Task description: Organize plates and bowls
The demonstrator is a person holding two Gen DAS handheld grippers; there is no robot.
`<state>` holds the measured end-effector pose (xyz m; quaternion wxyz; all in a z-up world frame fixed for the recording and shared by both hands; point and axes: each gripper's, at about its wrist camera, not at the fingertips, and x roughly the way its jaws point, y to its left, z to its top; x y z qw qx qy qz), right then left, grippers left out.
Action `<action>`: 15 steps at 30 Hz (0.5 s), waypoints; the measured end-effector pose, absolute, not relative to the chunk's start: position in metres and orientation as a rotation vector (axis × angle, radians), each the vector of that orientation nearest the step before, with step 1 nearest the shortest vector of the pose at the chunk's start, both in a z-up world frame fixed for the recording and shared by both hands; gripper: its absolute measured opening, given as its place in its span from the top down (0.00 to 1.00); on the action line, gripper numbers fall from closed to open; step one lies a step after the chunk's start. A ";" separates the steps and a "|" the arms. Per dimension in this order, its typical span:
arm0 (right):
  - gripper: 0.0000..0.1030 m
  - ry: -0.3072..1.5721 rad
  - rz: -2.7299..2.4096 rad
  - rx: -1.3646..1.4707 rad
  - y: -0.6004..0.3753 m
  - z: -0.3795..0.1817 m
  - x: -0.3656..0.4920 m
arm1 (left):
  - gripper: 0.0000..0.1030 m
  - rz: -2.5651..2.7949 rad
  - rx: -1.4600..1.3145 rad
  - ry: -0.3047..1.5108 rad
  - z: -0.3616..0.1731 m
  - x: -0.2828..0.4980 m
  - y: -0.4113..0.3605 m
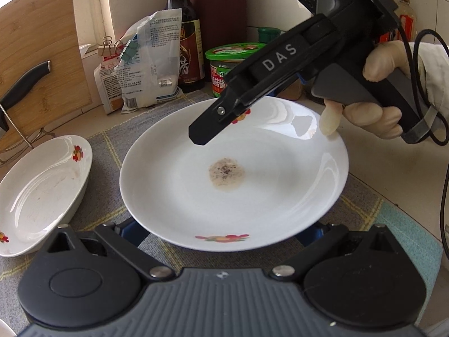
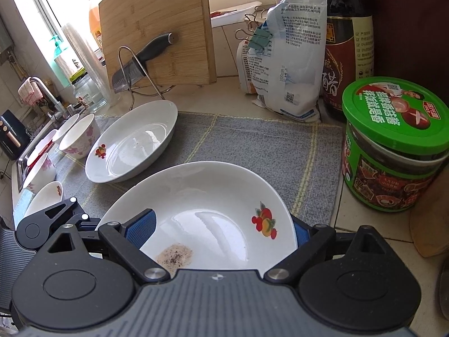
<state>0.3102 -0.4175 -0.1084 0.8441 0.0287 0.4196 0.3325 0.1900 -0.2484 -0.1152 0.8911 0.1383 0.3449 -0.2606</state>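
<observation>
The round plate (image 1: 234, 174) with a brown stain at its centre lies on the grey mat (image 1: 134, 129). The left gripper (image 1: 224, 233) sits at the plate's near rim with its blue pads spread wide to either side, clamping nothing. The right gripper (image 2: 221, 231) reaches over the far rim, its fingers apart, one blue pad over the plate and the other outside the rim. An oval dish (image 1: 42, 193) lies beside the plate on the mat. Small bowls (image 2: 78, 137) stand further off near the sink.
</observation>
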 end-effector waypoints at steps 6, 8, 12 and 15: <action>0.06 0.884 0.677 0.044 -0.418 -0.114 0.314 | 0.01 -0.542 0.285 0.735 -0.117 0.197 -0.250; 0.06 0.887 0.680 0.053 -0.419 -0.116 0.315 | 0.01 -0.545 0.276 0.743 -0.118 0.198 -0.250; 0.04 0.878 0.675 0.054 -0.419 -0.116 0.315 | 0.01 -0.549 0.284 0.743 -0.118 0.197 -0.251; 0.03 0.878 0.670 0.030 -0.417 -0.115 0.314 | 0.01 -0.552 0.284 0.743 -0.118 0.198 -0.250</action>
